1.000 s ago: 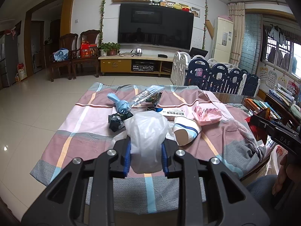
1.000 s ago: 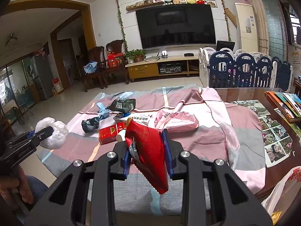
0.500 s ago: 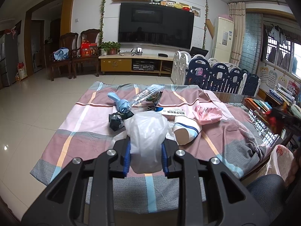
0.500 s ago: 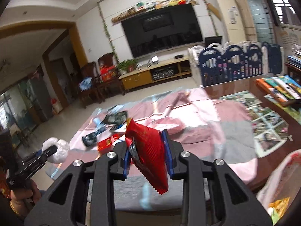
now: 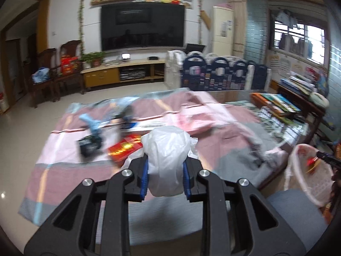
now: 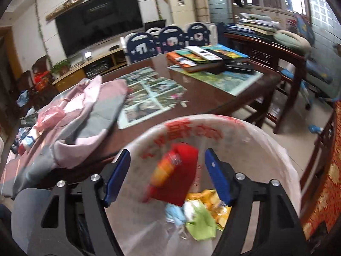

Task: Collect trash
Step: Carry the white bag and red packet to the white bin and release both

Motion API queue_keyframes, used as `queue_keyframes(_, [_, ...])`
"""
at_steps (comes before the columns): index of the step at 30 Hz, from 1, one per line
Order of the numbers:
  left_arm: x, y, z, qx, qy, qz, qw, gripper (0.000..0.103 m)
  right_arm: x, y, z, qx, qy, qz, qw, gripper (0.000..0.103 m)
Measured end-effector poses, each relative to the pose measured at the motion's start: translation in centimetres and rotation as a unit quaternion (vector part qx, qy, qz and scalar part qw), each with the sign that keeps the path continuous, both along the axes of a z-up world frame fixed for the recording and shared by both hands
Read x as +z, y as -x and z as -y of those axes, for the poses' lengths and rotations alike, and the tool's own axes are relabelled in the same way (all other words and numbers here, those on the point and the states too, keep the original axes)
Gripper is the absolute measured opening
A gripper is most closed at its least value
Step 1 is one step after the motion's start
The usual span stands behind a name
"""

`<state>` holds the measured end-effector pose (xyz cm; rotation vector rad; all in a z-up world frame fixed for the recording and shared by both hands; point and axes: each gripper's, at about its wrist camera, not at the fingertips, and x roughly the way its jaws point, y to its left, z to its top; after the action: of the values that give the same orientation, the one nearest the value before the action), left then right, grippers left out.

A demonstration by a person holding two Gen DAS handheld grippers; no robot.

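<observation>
A: A living room, a wall-mounted television [image 5: 142, 28] behind, and a tabletop [image 6: 213, 100] half under a striped pink and grey cloth [image 5: 70, 166]. Where is the trash?

B: The red wrapper [image 6: 177, 177] hangs blurred between the right tool [image 6: 167, 176] pads, touching neither; those jaws have just been opening and stand apart. It is above the mouth of the bin bag [image 6: 251, 140], which already holds yellow, green and blue scraps.

A: Any writing?

B: Red characters run along the bag's rim, too smeared to read.

A: And the left tool [image 5: 164, 177]?

B: Clamped on a crumpled white plastic bag [image 5: 168, 155] above the near edge of the cloth. Beyond it lie a red packet [image 5: 124, 149], a black wrapper [image 5: 89, 147], a blue one [image 5: 90, 123] and a pink bag [image 5: 196, 121], all blurred.
</observation>
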<state>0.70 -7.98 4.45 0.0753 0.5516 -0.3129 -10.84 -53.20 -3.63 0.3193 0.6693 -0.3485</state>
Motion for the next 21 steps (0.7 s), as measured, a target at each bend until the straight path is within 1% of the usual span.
queue_keyframes(1, [0.3, 0.1, 1.7, -0.018, 0.003, -0.002, 0.9998, 0.026, 0.5, 0.7, 0.3, -0.012, -0.001, 0.016, 1.000, 0.076])
queue_keyframes(2, [0.9, 0.3, 4.7, -0.051, 0.008, -0.005, 0.9986, 0.026, 1.2, 1.7, 0.7, -0.026, -0.004, 0.039, 0.999, 0.080])
queue_keyframes(3, [1.2, 0.5, 6.6, -0.074, 0.011, -0.008, 0.9972, 0.026, 2.4, 3.0, 1.1, -0.048, -0.004, 0.071, 0.996, 0.084])
queue_keyframes(4, [1.5, 0.8, 9.1, -0.104, 0.016, -0.011, 0.9944, 0.026, 3.4, 3.9, 1.4, -0.065, -0.004, 0.096, 0.993, 0.086])
queue_keyframes(6, [2.1, 1.7, 15.1, -0.179, 0.023, -0.029, 0.9832, 0.026, 5.9, 5.7, 1.7, -0.086, -0.004, 0.148, 0.985, 0.089])
queue_keyframes(8, [2.3, 2.6, 20.7, -0.243, 0.033, -0.057, 0.9677, 0.029, 7.9, 6.2, 1.9, -0.090, 0.000, 0.170, 0.981, 0.089])
queue_keyframes(9, [2.3, 3.2, 22.8, -0.266, 0.034, -0.065, 0.9611, 0.034, 8.9, 6.6, 1.8, -0.090, 0.006, 0.184, 0.979, 0.089])
queue_keyframes(10, [2.3, 4.0, 25.5, -0.295, 0.032, -0.068, 0.9526, 0.040, 9.6, 7.0, 1.8, -0.087, 0.010, 0.194, 0.977, 0.089])
queue_keyframes(11, [2.1, 4.6, 27.3, -0.308, 0.023, -0.066, 0.9489, 0.065, 10.2, 7.1, 1.7, -0.084, 0.015, 0.199, 0.976, 0.092])
queue_keyframes(12, [1.8, 5.2, 28.8, -0.314, 0.009, -0.057, 0.9476, 0.085, 10.7, 6.9, 1.6, -0.080, 0.020, 0.200, 0.976, 0.092])
queue_keyframes(13, [1.5, 5.6, 29.8, -0.312, -0.007, -0.046, 0.9489, 0.089, 10.9, 6.7, 1.6, -0.076, 0.022, 0.196, 0.977, 0.092])
queue_keyframes(14, [1.2, 5.8, 30.2, -0.307, -0.021, -0.040, 0.9505, 0.089, 11.0, 6.6, 1.6, -0.072, 0.020, 0.191, 0.979, 0.092])
queue_keyframes(16, [0.8, 5.4, 29.2, -0.294, -0.034, -0.043, 0.9543, 0.089, 10.7, 6.4, 0.9, -0.062, 0.013, 0.185, 0.981, 0.092])
queue_keyframes(17, [0.8, 5.0, 28.1, -0.285, -0.031, -0.044, 0.9571, 0.090, 10.5, 6.1, 0.6, -0.056, 0.012, 0.183, 0.981, 0.092])
queue_keyframes(19, [1.2, 3.8, 24.6, -0.253, -0.017, -0.042, 0.9663, 0.093, 10.0, 5.2, -0.9, -0.035, 0.013, 0.174, 0.984, 0.092])
queue_keyframes(21, [2.0, 2.6, 19.5, -0.204, -0.003, -0.034, 0.9784, 0.094, 9.4, 3.9, -2.8, -0.009, 0.004, 0.168, 0.986, 0.092])
